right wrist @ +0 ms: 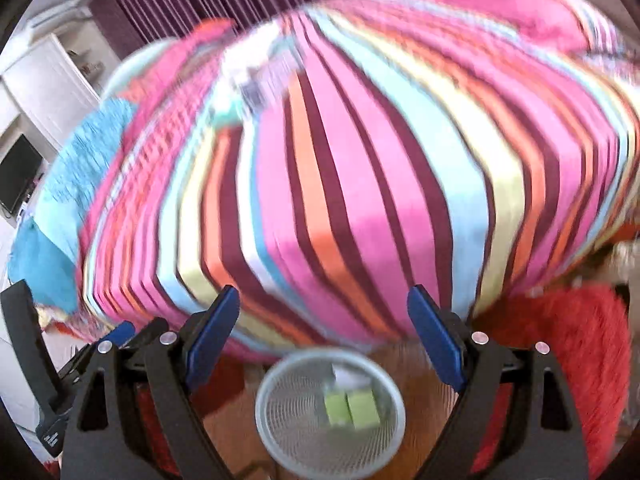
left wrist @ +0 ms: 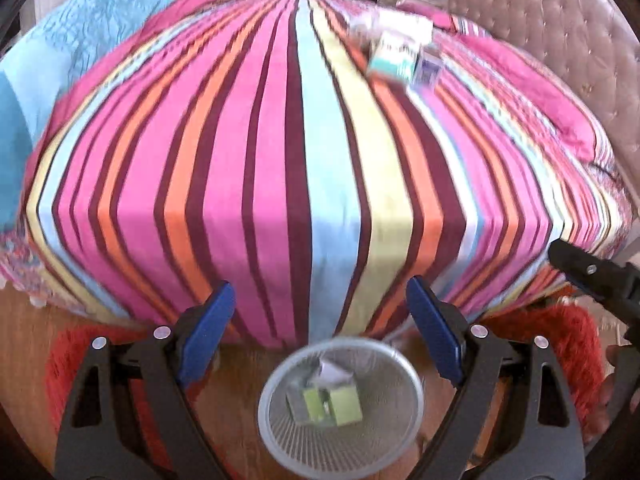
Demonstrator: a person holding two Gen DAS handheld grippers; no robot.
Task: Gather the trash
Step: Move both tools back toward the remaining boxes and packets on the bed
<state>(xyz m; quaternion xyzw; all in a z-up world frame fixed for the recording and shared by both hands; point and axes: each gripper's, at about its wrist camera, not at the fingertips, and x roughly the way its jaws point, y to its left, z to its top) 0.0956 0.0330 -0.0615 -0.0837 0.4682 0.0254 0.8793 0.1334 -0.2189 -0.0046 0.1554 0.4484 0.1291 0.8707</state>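
Observation:
A round mesh wastebasket stands on the wooden floor at the foot of the striped bed; it also shows in the right wrist view. A yellow-green box and a white scrap lie inside it, as the right wrist view also shows. Small cartons lie on the bed's far right, blurred in the right wrist view. My left gripper is open and empty above the basket. My right gripper is open and empty above it too, and shows at the left view's right edge.
A red shaggy rug lies on the floor around the basket. A blue quilt is bunched at the bed's left. A tufted headboard stands at the right. White cabinets and purple curtains are beyond the bed.

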